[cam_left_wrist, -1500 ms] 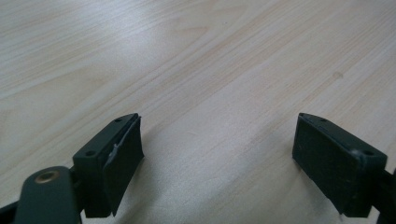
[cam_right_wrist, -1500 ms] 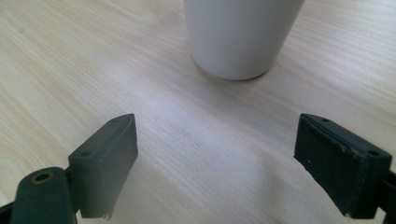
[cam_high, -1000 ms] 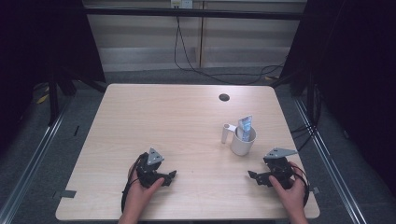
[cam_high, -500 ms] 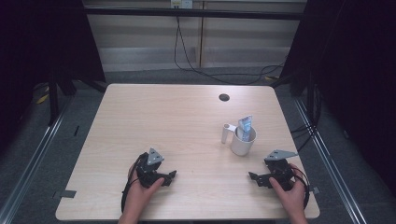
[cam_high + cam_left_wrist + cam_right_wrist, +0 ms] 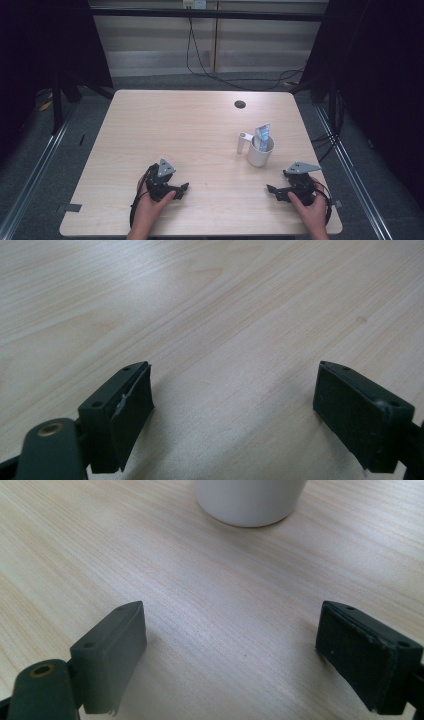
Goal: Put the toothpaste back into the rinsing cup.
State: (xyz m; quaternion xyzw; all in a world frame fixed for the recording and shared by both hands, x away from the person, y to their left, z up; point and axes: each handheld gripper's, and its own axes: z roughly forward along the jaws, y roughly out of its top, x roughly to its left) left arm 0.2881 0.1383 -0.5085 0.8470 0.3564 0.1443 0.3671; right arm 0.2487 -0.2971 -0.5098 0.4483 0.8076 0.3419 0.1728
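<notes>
Right tool: jaws wide apart, nothing between them, low over the table. White mug: ahead of this tool and near it, upright, handle turned to the far side, a tube-like packet standing in it; base cut off at the top of the right gripper view. Left tool: likewise spread and empty, well apart from the mug. Packet's print too small to read
</notes>
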